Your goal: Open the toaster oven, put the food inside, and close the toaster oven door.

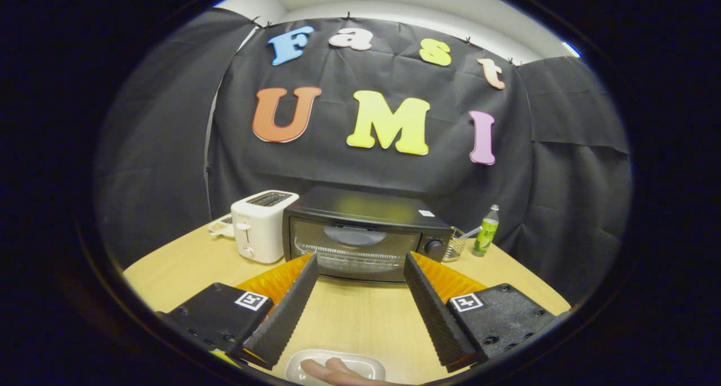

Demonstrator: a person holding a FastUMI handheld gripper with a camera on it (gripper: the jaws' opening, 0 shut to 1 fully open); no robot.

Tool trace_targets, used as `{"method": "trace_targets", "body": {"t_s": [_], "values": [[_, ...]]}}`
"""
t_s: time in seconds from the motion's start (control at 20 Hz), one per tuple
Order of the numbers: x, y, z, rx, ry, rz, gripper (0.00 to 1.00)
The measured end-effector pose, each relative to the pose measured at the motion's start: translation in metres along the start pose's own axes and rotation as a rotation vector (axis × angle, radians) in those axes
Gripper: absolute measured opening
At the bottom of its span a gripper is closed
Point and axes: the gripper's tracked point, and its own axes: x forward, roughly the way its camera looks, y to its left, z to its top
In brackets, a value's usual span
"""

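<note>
- The oven is set at the table's far side, door shut and facing the gripper, so it can be opened head-on.
- The food is seen on a dish, near, below the fingers.
- The gripper is held spread, empty; the oven lies just beyond its tips.
- A toaster stands left, a bottle right.

Camera rides above fingers, facing the near toaster oven across the table

Toaster oven looked like matt black metal with a glossy glass door; table was smooth pale wood, toaster shiny white plastic.
</note>
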Motion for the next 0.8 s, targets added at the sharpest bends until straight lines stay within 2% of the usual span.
{"method": "trace_targets", "body": {"t_s": [0.5, 0.65, 0.8], "values": [[-0.133, -0.075, 0.107, 0.172, -0.106, -0.128, 1.0], [-0.172, -0.08, 0.136, 0.215, -0.113, -0.099, 1.0], [-0.202, -0.084, 0.167, 0.161, -0.155, -0.068, 0.98]]}}
